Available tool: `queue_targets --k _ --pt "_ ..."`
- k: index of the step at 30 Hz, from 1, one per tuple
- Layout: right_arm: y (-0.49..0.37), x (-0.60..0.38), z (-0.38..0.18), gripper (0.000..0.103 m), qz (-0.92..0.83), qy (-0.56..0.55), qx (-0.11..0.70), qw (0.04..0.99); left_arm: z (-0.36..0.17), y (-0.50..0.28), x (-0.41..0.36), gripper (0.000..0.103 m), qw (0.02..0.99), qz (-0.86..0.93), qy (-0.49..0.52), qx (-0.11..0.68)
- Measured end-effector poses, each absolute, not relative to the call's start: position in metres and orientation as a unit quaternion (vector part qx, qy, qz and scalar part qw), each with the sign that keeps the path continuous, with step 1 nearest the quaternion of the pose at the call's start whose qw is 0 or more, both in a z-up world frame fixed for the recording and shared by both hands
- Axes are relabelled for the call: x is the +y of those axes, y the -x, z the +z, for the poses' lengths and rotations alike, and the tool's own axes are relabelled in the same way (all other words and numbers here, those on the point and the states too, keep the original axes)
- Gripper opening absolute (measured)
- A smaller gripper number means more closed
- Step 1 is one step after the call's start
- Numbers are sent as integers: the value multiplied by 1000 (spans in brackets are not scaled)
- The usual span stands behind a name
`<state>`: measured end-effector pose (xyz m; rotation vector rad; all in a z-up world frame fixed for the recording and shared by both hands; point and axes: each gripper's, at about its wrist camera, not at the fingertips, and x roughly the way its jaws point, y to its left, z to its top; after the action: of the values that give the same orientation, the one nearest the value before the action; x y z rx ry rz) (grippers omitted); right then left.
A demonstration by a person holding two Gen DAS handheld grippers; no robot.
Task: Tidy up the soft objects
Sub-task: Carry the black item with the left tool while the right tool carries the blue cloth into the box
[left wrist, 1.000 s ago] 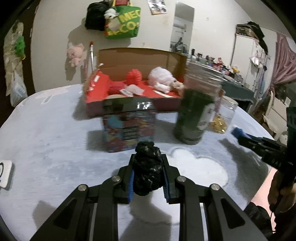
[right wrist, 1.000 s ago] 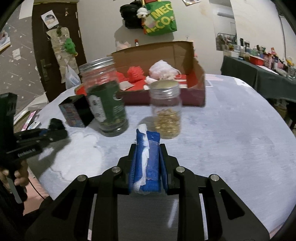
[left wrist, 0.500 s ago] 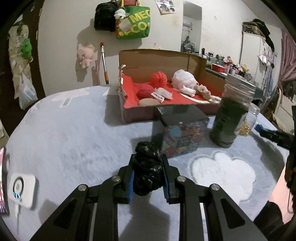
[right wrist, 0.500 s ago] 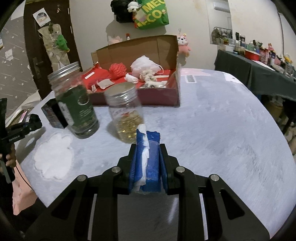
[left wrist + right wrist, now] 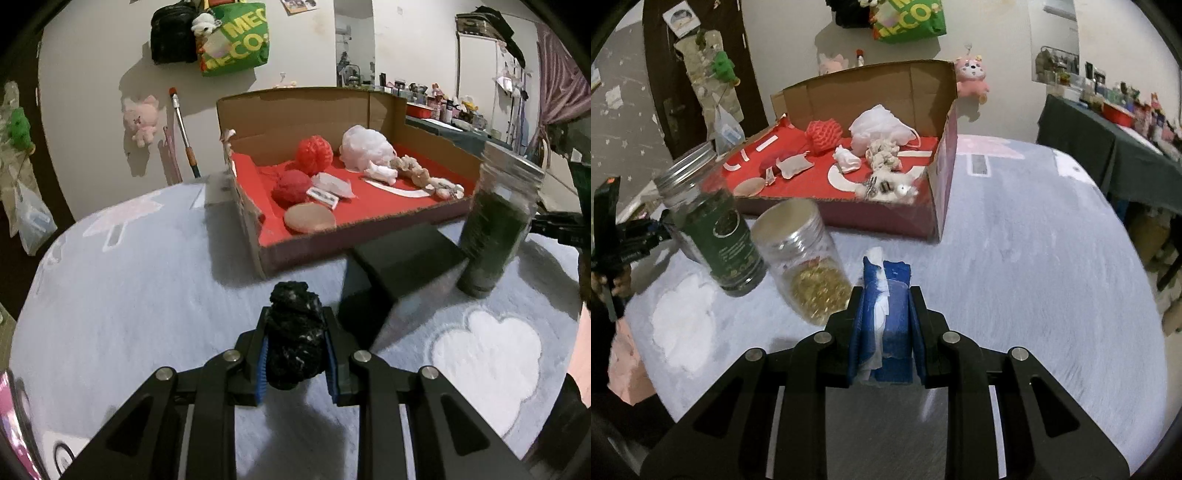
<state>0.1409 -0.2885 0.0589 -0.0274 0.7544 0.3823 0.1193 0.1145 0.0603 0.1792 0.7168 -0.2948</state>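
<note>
My left gripper (image 5: 295,321) is shut on a crumpled black soft wad (image 5: 293,343) and hangs above the grey table cover, short of the cardboard box (image 5: 266,240). The box has a red floor and holds a red mesh ball (image 5: 315,154), a white bag (image 5: 365,147), a dark red ball (image 5: 291,186) and a beige pad (image 5: 309,218). My right gripper (image 5: 886,299) is shut on a blue sponge with a white tissue (image 5: 888,325). It hangs over the table in front of the same box (image 5: 938,206).
A black tin (image 5: 399,258) and a green-filled jar (image 5: 495,229) stand between the left gripper and the box's near right corner. A jar with gold pieces (image 5: 809,273) stands just left of the right gripper. A white heart patch (image 5: 487,354) marks the cover.
Both grippers have moved toward the box, which now looks larger. In the left view the tin and green jar slid right; in the right view both jars slid left. Both grips are unchanged.
</note>
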Motion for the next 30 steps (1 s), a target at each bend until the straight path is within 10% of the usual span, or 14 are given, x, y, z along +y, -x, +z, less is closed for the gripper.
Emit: queue_targets --k 30 --pt "-272 -203 109 22 295 59 426 853 106 -256 -9 26 859 -245 -167 418"
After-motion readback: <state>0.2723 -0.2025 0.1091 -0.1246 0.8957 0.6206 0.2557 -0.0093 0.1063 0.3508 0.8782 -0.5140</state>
